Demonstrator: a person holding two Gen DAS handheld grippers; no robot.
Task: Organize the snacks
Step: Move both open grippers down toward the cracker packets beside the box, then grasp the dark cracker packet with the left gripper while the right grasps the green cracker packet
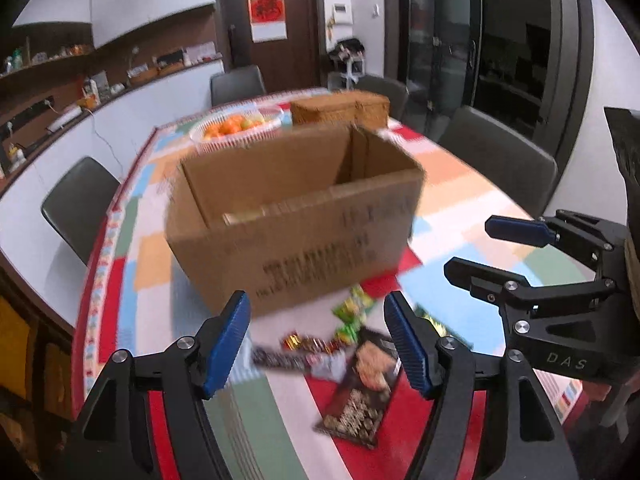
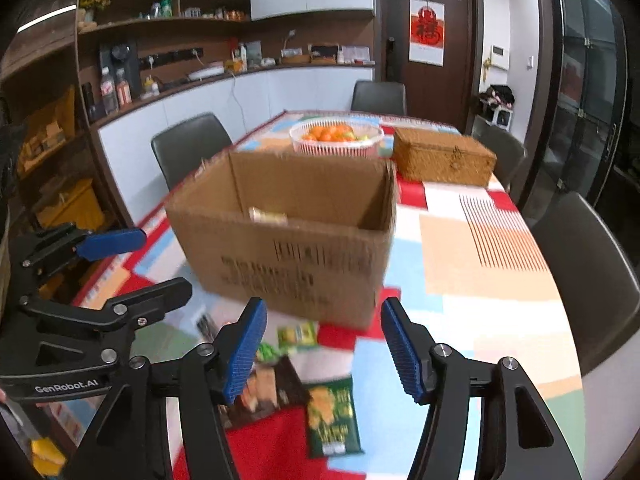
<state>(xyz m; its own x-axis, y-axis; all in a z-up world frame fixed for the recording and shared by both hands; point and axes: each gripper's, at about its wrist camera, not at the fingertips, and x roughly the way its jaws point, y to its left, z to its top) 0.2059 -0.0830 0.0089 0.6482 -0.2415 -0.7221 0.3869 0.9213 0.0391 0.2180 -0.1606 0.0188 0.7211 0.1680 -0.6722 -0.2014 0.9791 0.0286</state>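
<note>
Patchwork cloth in red, blue, peach and green covers the desk [image 2: 480, 248], where an open cardboard box [image 2: 288, 248] stands with a pale packet lying inside. Just before the box, loose snacks lie on the cloth: a dark brown packet [image 1: 360, 388], a green packet [image 2: 332, 416] and small wrapped sweets [image 1: 308, 344]. Both the left claw [image 1: 318, 344] and the right claw [image 2: 324, 352] hang released above them, empty. Behind the box sit a white basket of oranges [image 2: 336, 138] and a wicker case [image 2: 444, 156]. Grey chairs [image 2: 188, 144] ring the desk; shelves and a dark door [image 2: 428, 40] stand beyond.
</note>
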